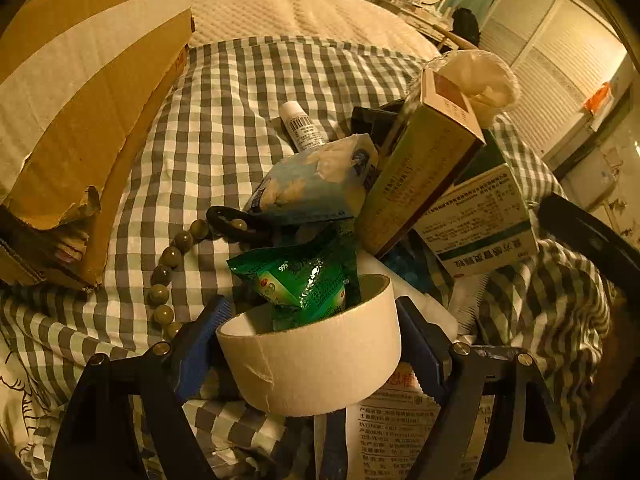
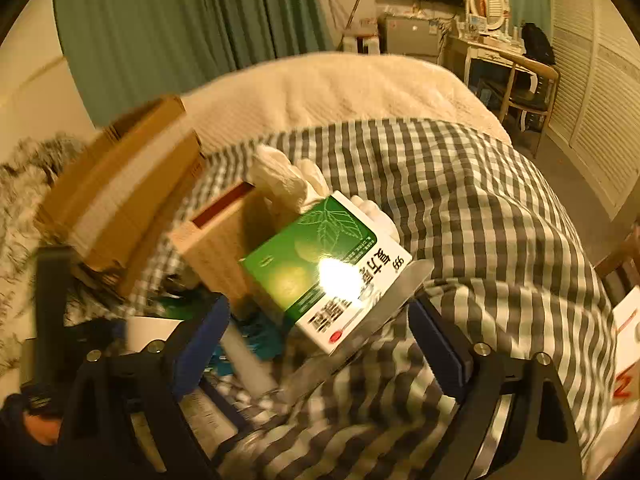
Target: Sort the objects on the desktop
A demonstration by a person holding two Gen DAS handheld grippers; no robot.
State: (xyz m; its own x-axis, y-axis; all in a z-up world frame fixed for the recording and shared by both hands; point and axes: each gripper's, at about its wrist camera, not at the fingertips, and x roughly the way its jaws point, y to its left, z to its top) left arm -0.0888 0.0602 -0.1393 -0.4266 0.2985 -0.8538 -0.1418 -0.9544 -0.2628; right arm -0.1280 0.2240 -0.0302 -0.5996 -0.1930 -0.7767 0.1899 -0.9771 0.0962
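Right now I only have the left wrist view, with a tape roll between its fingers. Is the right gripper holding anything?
Observer: No. The right gripper is open, with nothing pressed between its pads.
Operator: What lies ahead of it?
Observer: The green-and-white box. From this side you see its glossy green top with a leaf print.
Operator: Anything beside that box?
Observer: A flat metal blade lies along the box's near edge, on the checked cover.
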